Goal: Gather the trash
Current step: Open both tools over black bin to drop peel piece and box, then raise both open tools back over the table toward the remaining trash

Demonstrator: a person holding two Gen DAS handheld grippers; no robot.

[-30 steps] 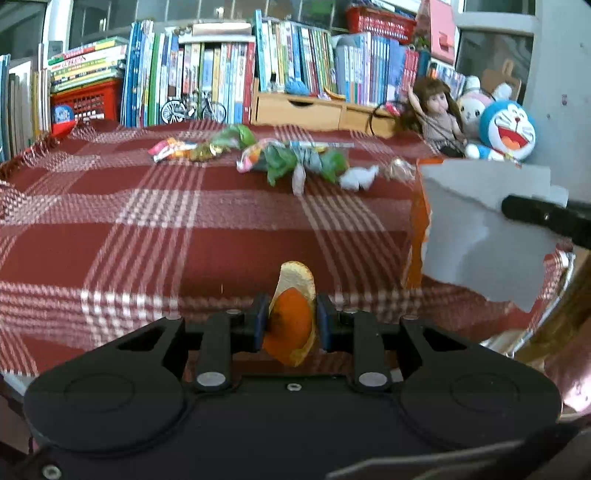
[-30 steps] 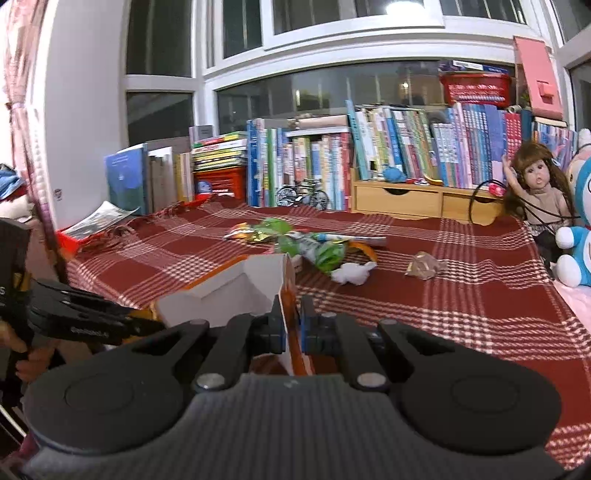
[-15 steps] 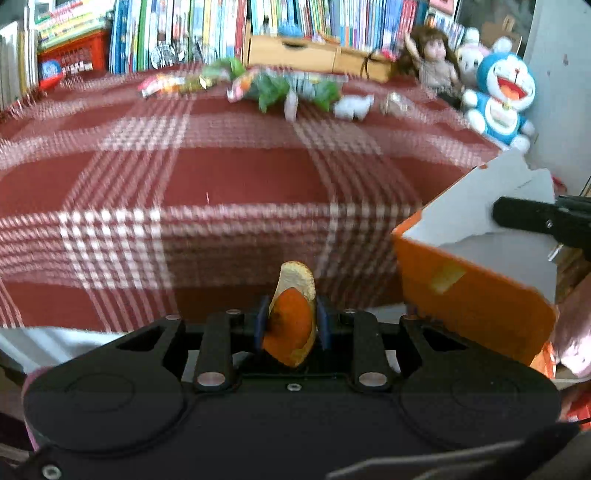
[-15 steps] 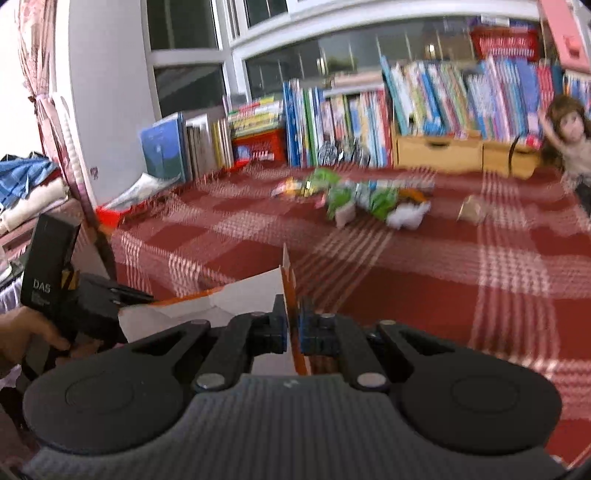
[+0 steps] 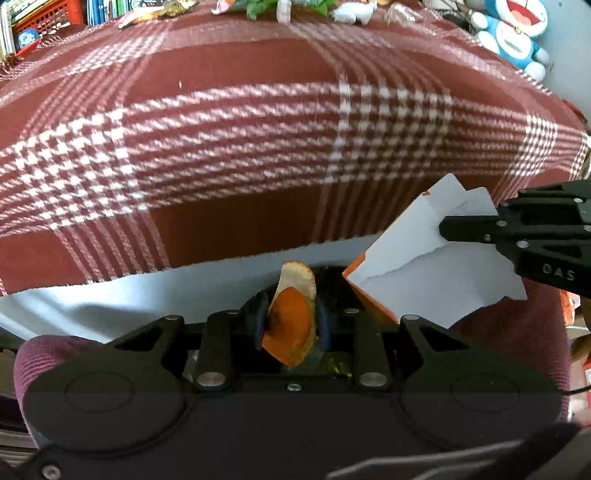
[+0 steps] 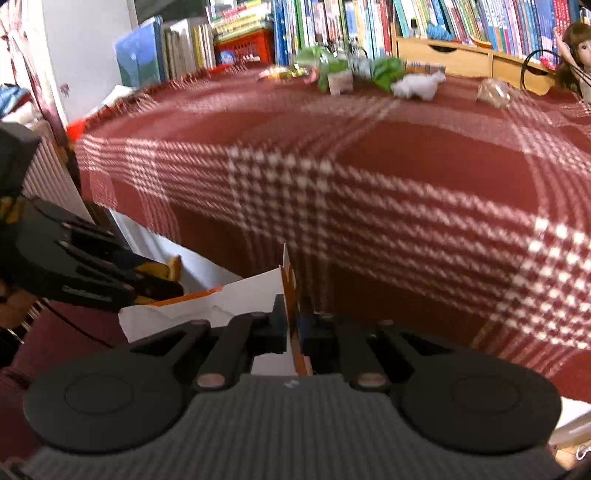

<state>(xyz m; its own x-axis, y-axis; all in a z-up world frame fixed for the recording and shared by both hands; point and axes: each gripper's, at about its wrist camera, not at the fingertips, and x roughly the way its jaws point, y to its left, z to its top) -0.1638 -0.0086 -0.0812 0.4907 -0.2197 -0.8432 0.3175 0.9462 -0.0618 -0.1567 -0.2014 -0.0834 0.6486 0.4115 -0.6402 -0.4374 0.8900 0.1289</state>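
Observation:
My left gripper [image 5: 290,319] is shut on a curled piece of orange peel [image 5: 291,317], held below the table's front edge. My right gripper [image 6: 293,326] is shut on the wall of a torn orange-and-white carton [image 6: 236,299]; in the left wrist view that carton [image 5: 424,266] hangs just right of the peel, with the right gripper's fingers [image 5: 476,225] clamped on its rim. In the right wrist view the left gripper [image 6: 162,280] shows at the left, beside the carton's opening. More trash lies at the table's far side: green wrappers [image 6: 332,68], a white crumpled tissue [image 6: 419,85] and a clear wrapper [image 6: 495,92].
A red plaid cloth [image 5: 258,122] covers the table, its white edge [image 5: 147,284] just ahead of me. Books [image 6: 332,22], a wooden drawer box [image 6: 461,59], a doll [image 6: 576,48] and a blue plush toy [image 5: 513,26] line the back.
Both grippers have dropped and pulled back below the table's front edge. The carton has come closer to the peel, now right beside the left gripper's tips. Both grips are unchanged.

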